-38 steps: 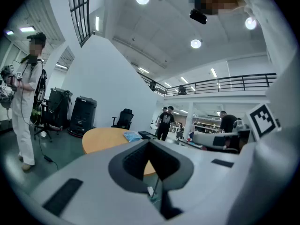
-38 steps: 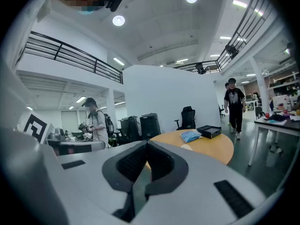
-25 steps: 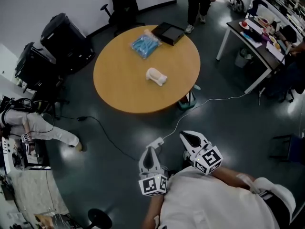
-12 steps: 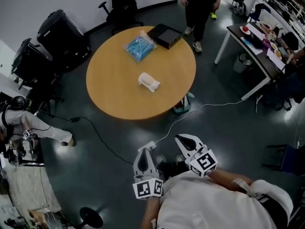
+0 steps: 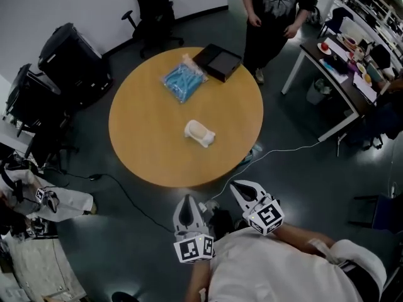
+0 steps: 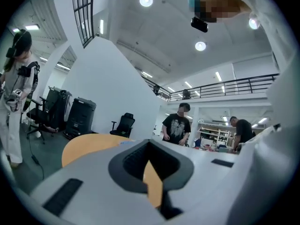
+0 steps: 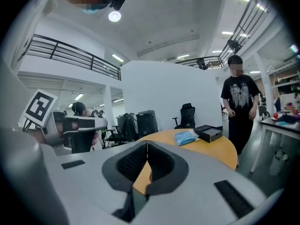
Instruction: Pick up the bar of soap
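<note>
The bar of soap, a pale rounded lump, lies near the middle of the round wooden table in the head view. Both grippers hang low in that view, short of the table's near edge and over the dark floor. My left gripper is shut with nothing in it; its own view shows the jaws met, with the tabletop beyond. My right gripper is also shut and empty. The soap is hidden in both gripper views.
A blue packet and a black box lie at the table's far side. A person in black stands beyond the table at the right. A white cable crosses the floor. A desk stands at the right and office chairs at the left.
The table has come nearer to both grippers and sits lower in the head view. The person in black has stepped closer to the table's far right edge. Both grippers stay shut.
</note>
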Available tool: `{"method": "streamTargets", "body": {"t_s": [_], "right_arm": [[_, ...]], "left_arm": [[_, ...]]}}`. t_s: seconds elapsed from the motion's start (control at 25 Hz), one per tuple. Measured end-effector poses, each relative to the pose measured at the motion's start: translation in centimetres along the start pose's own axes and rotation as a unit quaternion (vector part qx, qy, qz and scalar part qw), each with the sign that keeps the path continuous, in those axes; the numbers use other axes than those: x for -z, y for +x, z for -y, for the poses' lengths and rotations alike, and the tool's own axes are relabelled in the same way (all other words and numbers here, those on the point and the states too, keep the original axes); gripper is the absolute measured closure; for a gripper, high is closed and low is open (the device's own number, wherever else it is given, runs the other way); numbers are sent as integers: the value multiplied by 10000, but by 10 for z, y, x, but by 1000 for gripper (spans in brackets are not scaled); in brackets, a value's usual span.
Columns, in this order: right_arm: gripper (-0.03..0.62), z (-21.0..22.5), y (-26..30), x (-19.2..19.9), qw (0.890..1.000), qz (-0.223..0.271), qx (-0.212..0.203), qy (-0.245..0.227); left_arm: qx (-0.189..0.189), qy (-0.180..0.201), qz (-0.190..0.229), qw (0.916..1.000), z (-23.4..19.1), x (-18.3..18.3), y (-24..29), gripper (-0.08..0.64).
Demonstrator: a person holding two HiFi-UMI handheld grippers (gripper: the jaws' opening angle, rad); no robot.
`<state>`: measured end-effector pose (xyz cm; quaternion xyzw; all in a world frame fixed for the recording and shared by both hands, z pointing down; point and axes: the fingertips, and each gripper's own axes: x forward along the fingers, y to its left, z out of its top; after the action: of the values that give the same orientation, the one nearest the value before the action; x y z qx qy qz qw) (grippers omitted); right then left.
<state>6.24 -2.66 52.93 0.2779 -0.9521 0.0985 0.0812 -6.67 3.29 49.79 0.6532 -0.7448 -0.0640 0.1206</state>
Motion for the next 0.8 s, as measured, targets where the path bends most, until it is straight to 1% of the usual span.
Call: {"method": "streamTargets", "body": {"t_s": [0.08,0.24,0.32,0.52,0.6,0.68,0.76,0.8], "right_arm": [[578,10,26,-5,9999,-53,43,-137],[578,33,77,-2,9992,-212,132,-309],[578,45,103,9,9983,-424,97,-396],[578,74,176,45,9930,-990,-157,-624],[578,88,200,60,9900,-1207,-203,-709],[577,101,224,77,9857,-1463,-362,-761],[574,111,248,98,9778,-1848,-559,-813],[558,117,259,110,9729,-2052,-593,-881]], "left_arm": [[100,9,15,9999,-9,-11,25,557],[175,-194,-3,9997,-29,-17,67,557],[186,-310,-27,9993,-31,-20,79,557],[194,-309,-105,9993,-31,-26,104,557],[135,-325,-151,9993,-30,-23,110,557],[117,-311,-233,9992,-29,-17,116,557],[170,-288,-325,9989,-29,-10,123,557],[207,-279,-356,9988,-29,-8,126,557]]}}
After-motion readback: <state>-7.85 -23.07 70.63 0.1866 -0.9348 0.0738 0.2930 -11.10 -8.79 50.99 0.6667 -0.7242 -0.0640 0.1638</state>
